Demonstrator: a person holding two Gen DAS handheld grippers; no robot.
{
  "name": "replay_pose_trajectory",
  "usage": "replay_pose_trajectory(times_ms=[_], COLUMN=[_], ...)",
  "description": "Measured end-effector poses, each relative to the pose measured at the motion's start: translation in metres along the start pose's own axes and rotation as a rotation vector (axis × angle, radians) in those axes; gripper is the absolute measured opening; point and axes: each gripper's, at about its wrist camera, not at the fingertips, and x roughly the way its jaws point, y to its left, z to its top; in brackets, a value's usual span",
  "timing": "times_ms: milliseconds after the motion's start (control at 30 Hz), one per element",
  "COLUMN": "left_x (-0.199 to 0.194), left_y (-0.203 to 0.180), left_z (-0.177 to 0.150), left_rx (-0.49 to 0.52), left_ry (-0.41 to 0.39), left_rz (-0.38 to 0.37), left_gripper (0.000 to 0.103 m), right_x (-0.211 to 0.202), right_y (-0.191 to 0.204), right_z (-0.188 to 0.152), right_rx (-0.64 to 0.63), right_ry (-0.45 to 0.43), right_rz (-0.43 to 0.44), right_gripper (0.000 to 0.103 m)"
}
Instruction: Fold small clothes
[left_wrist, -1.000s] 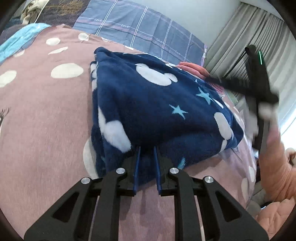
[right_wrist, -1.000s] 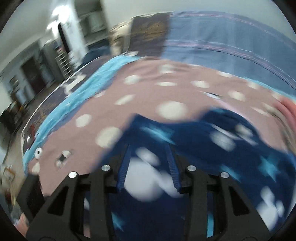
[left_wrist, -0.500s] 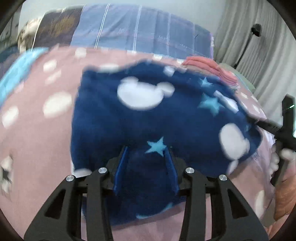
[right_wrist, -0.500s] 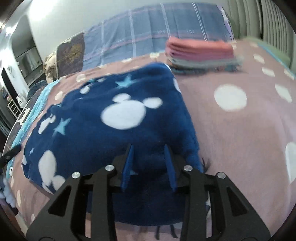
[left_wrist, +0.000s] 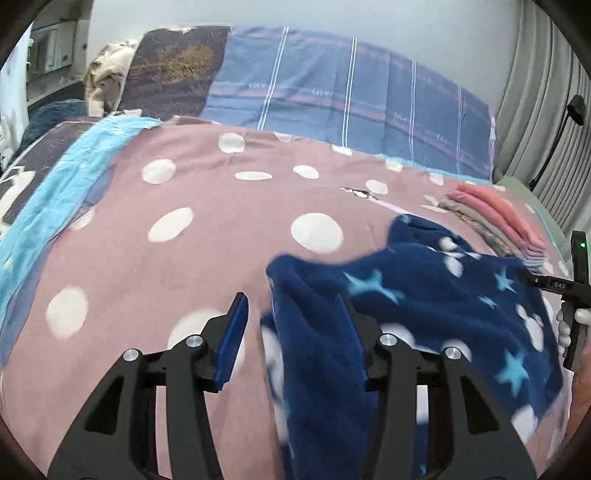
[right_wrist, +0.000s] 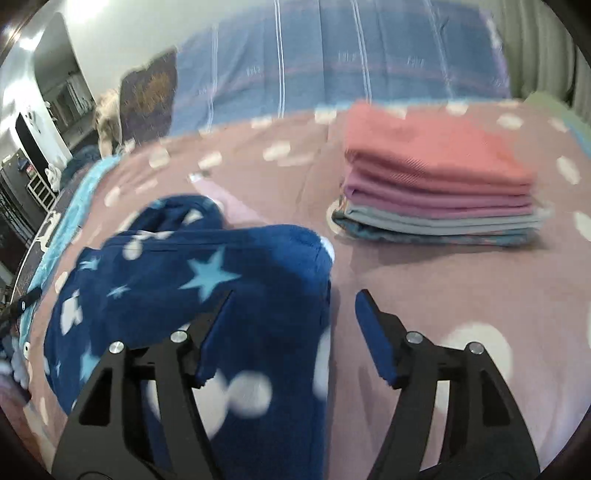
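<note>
A navy fleece garment with white mouse heads and light blue stars lies rumpled on the pink dotted bedspread. My left gripper is open; the garment's left edge lies between its fingers. In the right wrist view the garment lies under the left finger of my open right gripper, whose right finger is over bare bedspread. The right gripper's body shows at the right edge of the left wrist view.
A stack of folded clothes, pink on top, sits on the bed behind the garment; it also shows in the left wrist view. A blue plaid pillow lies at the head. A light blue cover lies left. Curtains hang right.
Both grippers have opened wider and shifted off the garment's middle: the left toward its left edge, the right toward its right edge. The garment looks more rumpled than before.
</note>
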Motion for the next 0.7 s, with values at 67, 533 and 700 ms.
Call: replay_pose_trajectory(times_ms=[67,533,700], left_x=[0.028,0.041,-0.024], left_y=[0.002,-0.019,-0.015], left_z=[0.012,-0.028,-0.028], left_rx=[0.008,0.216,0.107], left_ry=[0.057,-0.071,-0.158], left_rz=[-0.025,0.279,0.166], left_gripper=[0.05,0.016,0.019], right_x=[0.022,0.018,-0.069], right_y=[-0.011,-0.012,0.001], right_z=[0.008,-0.012,-0.033], right_rx=[0.066,0.009,0.039], right_ry=[0.045,-0.13,-0.256], right_rz=[0.042,-0.011,-0.006], right_gripper=[0.067,0.032,0.04])
